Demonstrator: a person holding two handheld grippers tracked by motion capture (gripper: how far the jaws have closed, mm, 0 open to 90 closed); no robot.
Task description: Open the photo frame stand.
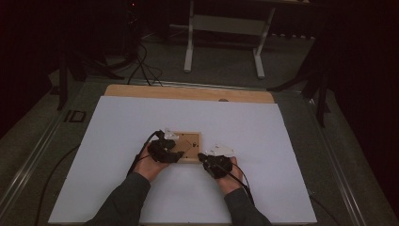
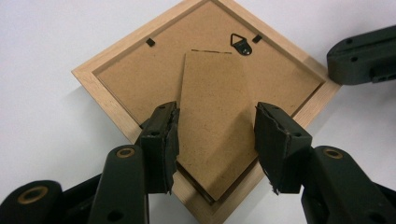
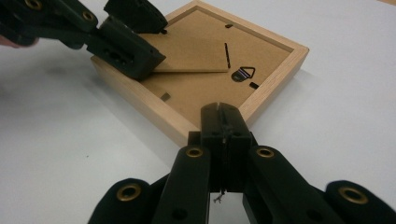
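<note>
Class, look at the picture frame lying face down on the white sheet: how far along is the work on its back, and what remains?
Done: the picture frame lies back up on the white sheet. In hand: the left gripper straddles the fold-out stand, whose free end seems slightly lifted; its jaws are apart. The right gripper, shut, rests at a frame corner, seemingly steadying it. Left: probably opening the stand; the small tabs look unturned.

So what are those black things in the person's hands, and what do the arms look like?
They are two hand-held grippers. The left gripper and right gripper are matt black, each with two blocky jaws on flat link arms pinned with brass-coloured rivets. The left one's pads look chipped. A black cable trails from each. The person wears dark grey long sleeves.
</note>
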